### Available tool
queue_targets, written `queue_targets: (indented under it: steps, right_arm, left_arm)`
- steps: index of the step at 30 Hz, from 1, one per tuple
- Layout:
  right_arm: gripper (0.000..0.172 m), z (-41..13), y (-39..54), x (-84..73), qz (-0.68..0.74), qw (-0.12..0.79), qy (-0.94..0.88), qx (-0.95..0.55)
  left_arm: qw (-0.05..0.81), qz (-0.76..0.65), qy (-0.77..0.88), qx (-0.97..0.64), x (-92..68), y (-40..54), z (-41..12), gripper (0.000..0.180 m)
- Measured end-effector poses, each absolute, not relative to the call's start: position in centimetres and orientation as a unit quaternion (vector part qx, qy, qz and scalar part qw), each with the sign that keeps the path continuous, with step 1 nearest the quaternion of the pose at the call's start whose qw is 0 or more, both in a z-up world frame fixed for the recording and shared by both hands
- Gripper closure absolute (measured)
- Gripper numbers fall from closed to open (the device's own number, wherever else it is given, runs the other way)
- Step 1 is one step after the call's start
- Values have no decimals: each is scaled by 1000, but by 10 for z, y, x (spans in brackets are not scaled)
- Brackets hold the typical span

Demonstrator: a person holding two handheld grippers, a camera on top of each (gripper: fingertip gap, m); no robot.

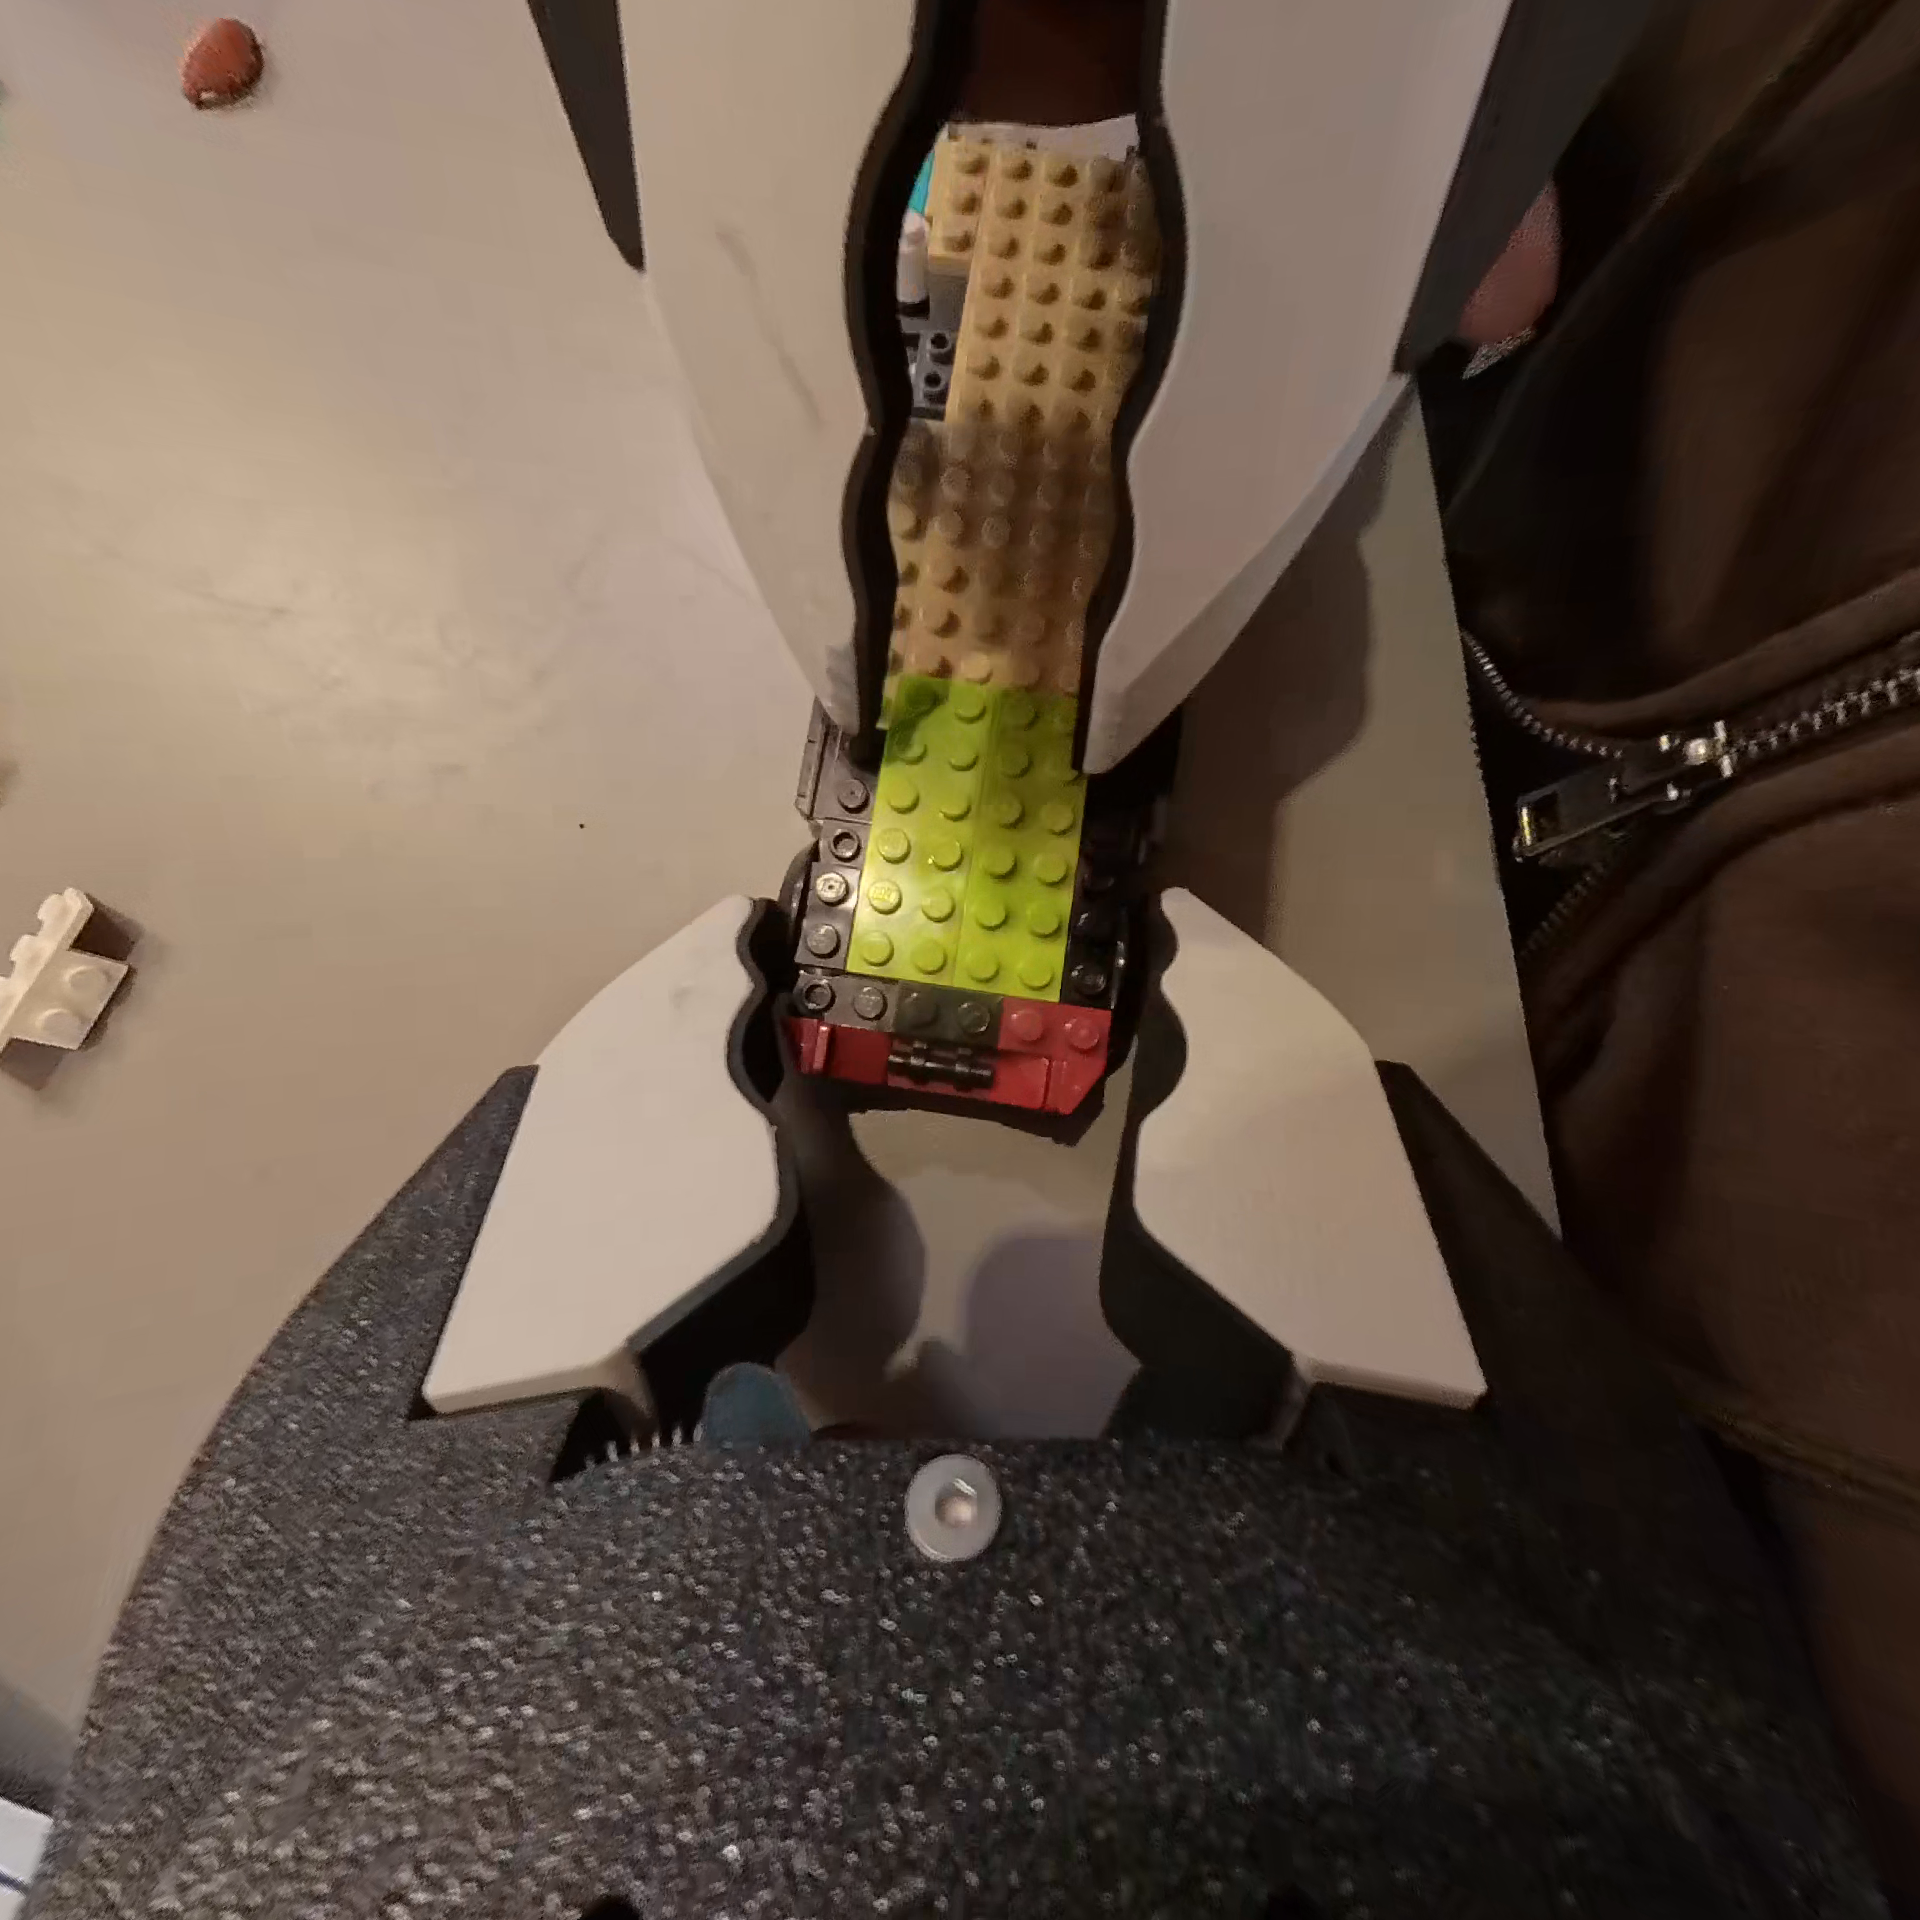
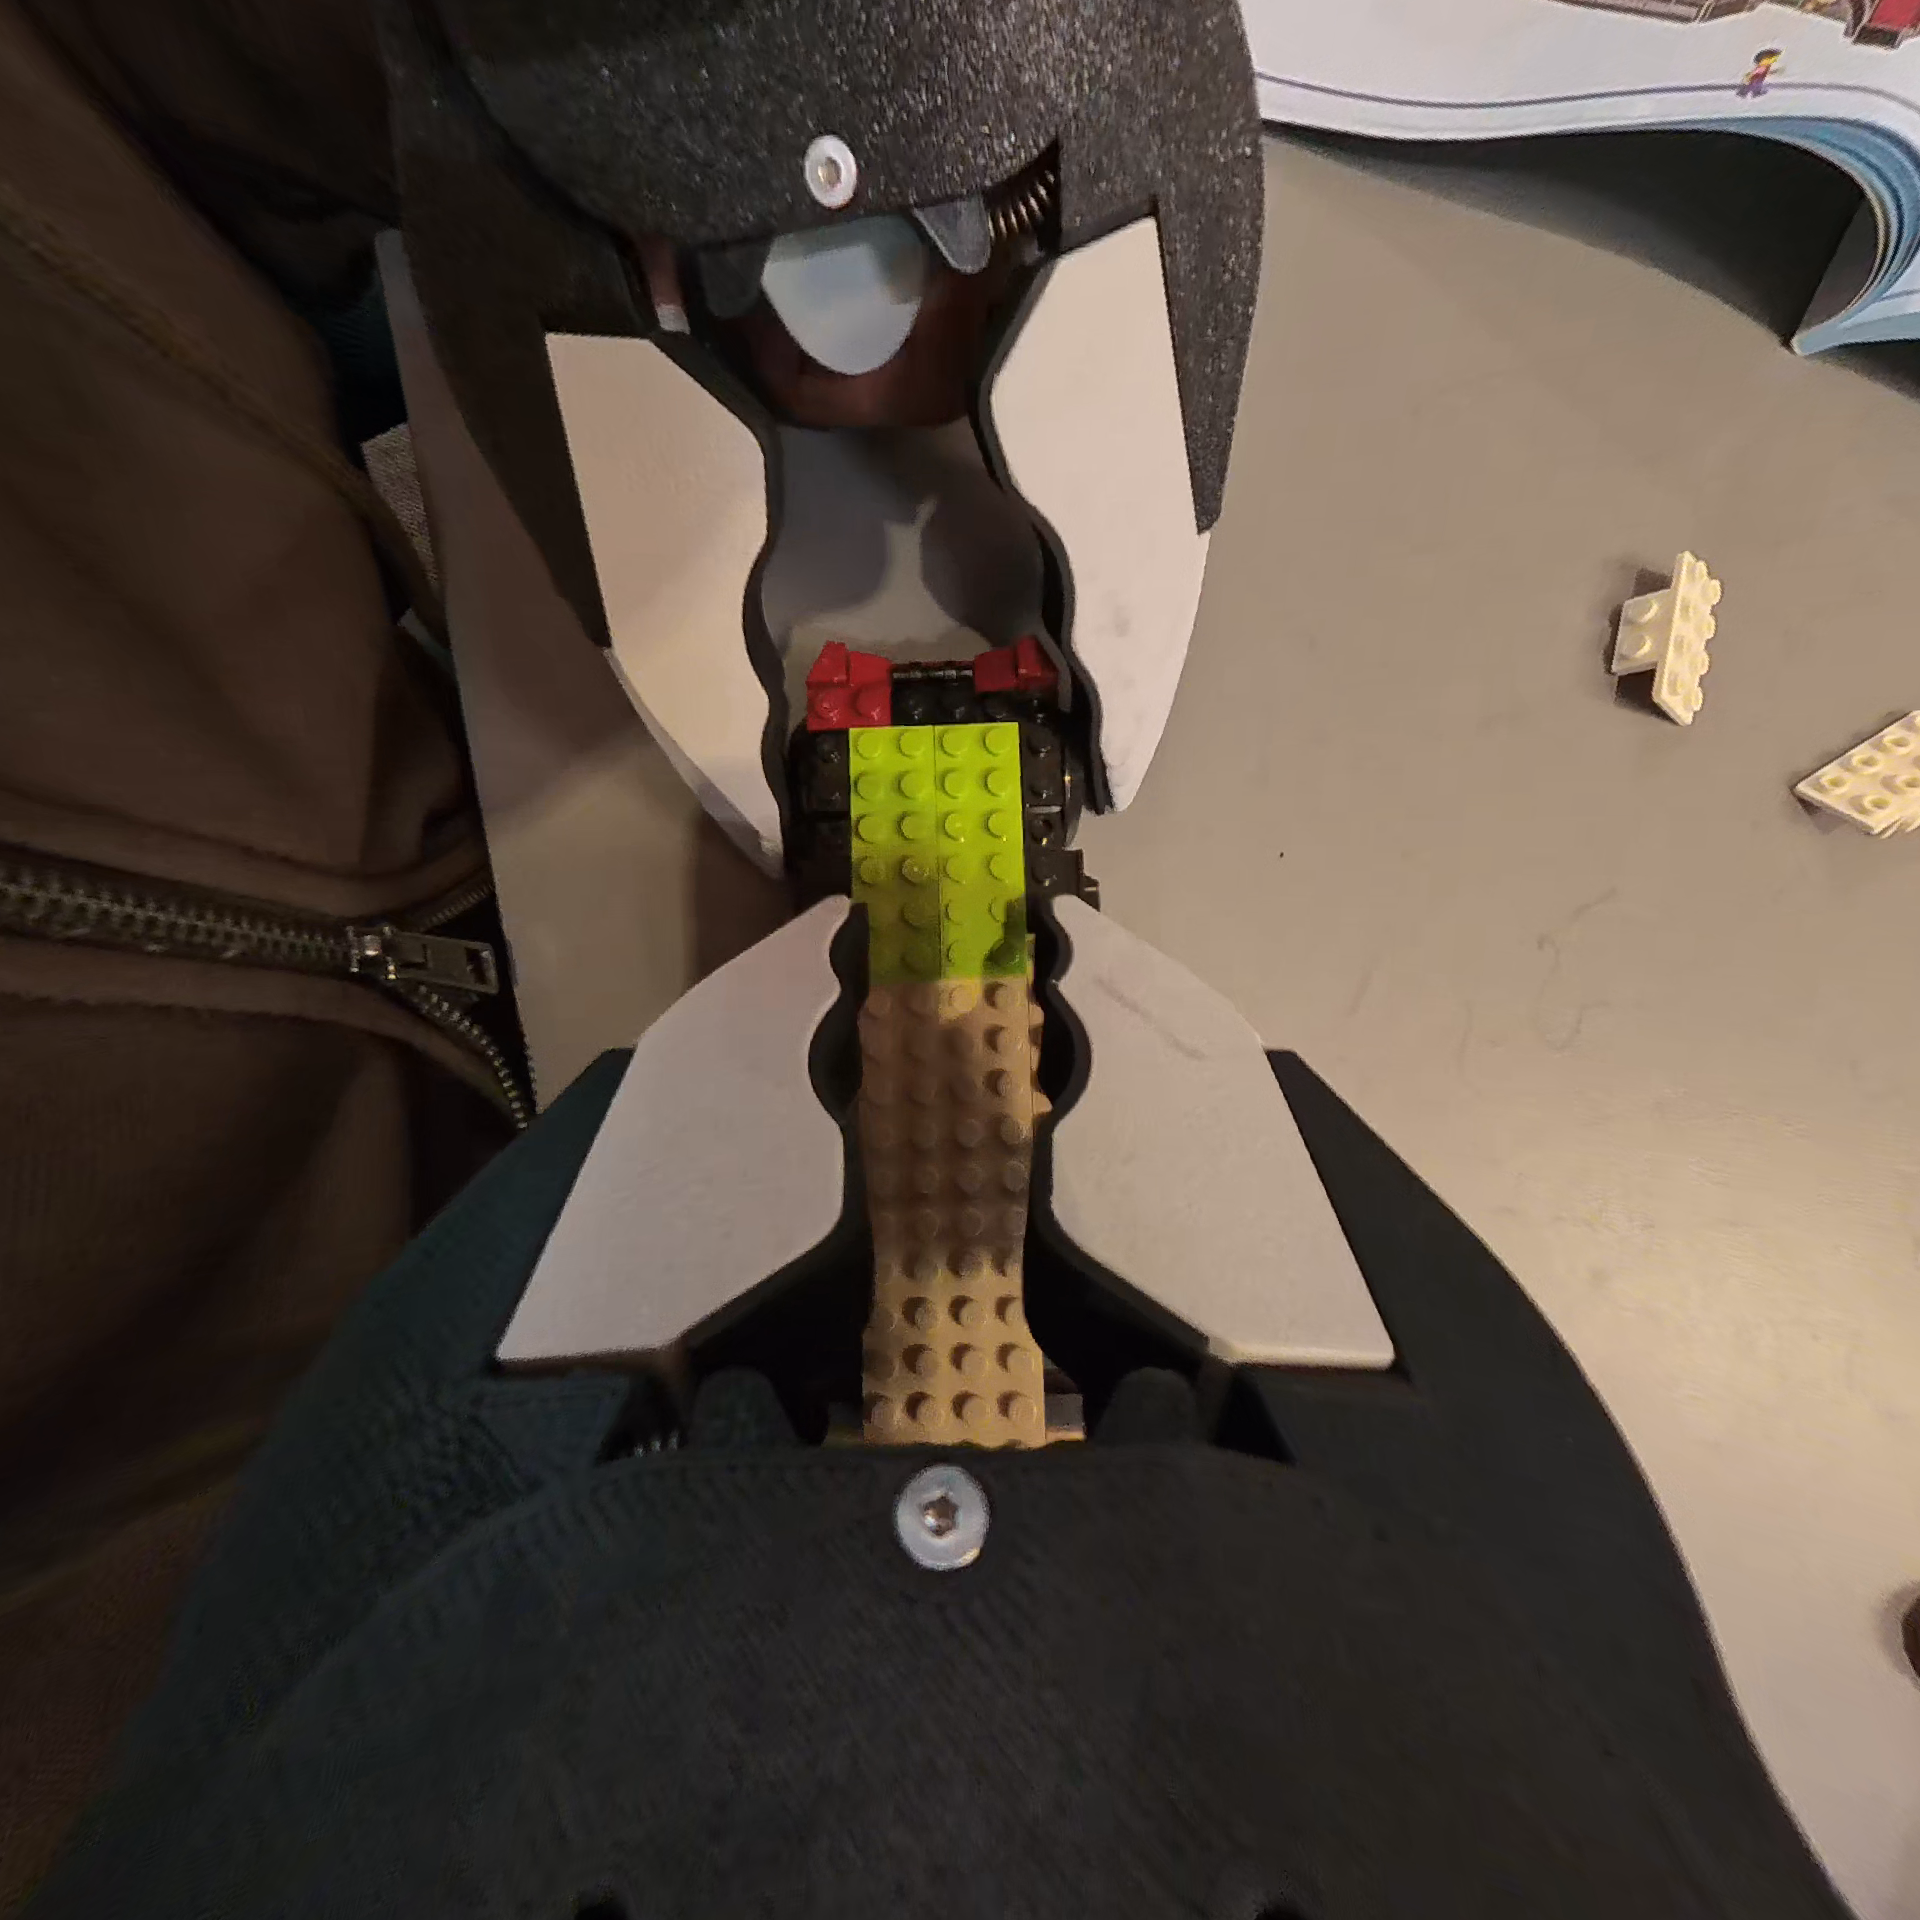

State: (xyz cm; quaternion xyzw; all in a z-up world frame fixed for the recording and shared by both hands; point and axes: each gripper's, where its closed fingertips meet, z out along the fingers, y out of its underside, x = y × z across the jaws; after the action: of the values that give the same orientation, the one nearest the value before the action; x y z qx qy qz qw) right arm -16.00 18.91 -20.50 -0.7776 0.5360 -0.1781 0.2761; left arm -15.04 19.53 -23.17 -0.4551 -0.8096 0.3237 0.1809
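A long brick model (image 1: 966,862) has a tan studded plate, lime green plates, black sides and a dark red end. It is held between both grippers above the grey table (image 1: 312,520). My left gripper (image 1: 956,914) is shut on its black and red end, pads against the black sides. My right gripper (image 2: 948,925) is shut on the tan plate (image 2: 951,1195) of the model (image 2: 935,800), which runs back between its fingers. The right gripper also shows in the left wrist view (image 1: 982,727), and the left gripper in the right wrist view (image 2: 940,821), facing each other.
White loose bricks (image 1: 62,987) lie at the left; they also show in the right wrist view (image 2: 1673,649), with another white plate (image 2: 1870,774). A small brown piece (image 1: 220,62) lies far left. An open booklet (image 2: 1662,83) lies beyond. A person's brown zipped jacket (image 1: 1714,935) is close by. Both grippers' tips are close together, under 4 cm apart. The small brown piece (image 1: 220,62) is about 20 cm from both grippers' fingertips.
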Motion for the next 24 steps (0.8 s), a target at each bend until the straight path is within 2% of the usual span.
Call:
queue_targets:
  steps: [8,24]
  right_arm:
    - [137,-210,195,-172,-157,260,523,-797]
    - [141,-210,195,-172,-163,250,528,-795]
  left_arm:
    - [180,325,-809,-456,-159,199,-232,114]
    - [192,320,-808,-456,-160,201,-232,113]
